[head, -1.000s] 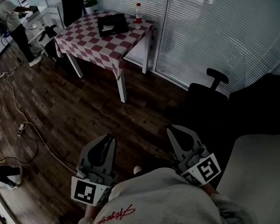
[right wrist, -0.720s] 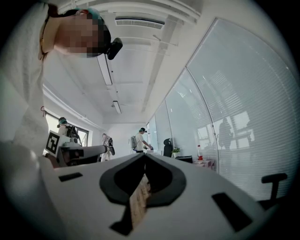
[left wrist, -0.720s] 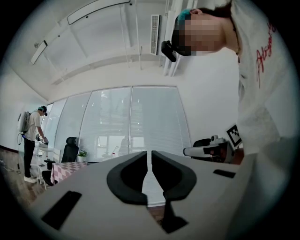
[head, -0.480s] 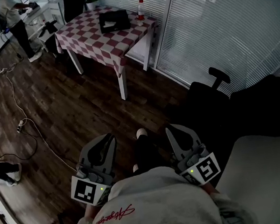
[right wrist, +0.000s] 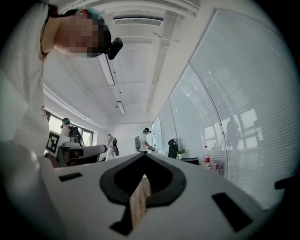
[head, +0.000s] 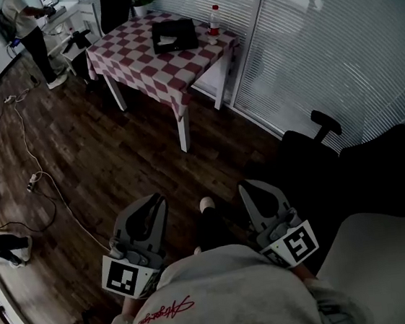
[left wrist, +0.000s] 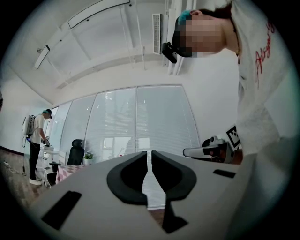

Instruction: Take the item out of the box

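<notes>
Jaws, left gripper [left wrist: 148,153]: standing almost together, only a thin slit showing between them and nothing in it.

Jaws, right gripper [right wrist: 144,155]: meeting at the tips, gripping nothing.

Both grippers are being held close against the person's body, pointing out over the floor [head: 114,153], well apart from the desk [head: 152,69].

Box [head: 173,34]: dark, low-walled, open on top, lying flat on the checked cloth near the desk's far edge, towards the corner where a bottle [head: 214,17] is standing just beside it.

Item: sitting inside the box, showing only as a pale patch against the dark interior; too small to name.

Handling, as judged from here: being small enough to lie inside so shallow a box, the item is probably weighing little and asking for a modest squeeze. Its stiffness and surface are not showing. A raised edge or end standing clear of the box wall is looking like the safest place to pinch, coming from above. The box itself is likely light enough to slide or lift along with it, so the spare gripper could be steadying a wall.
</notes>
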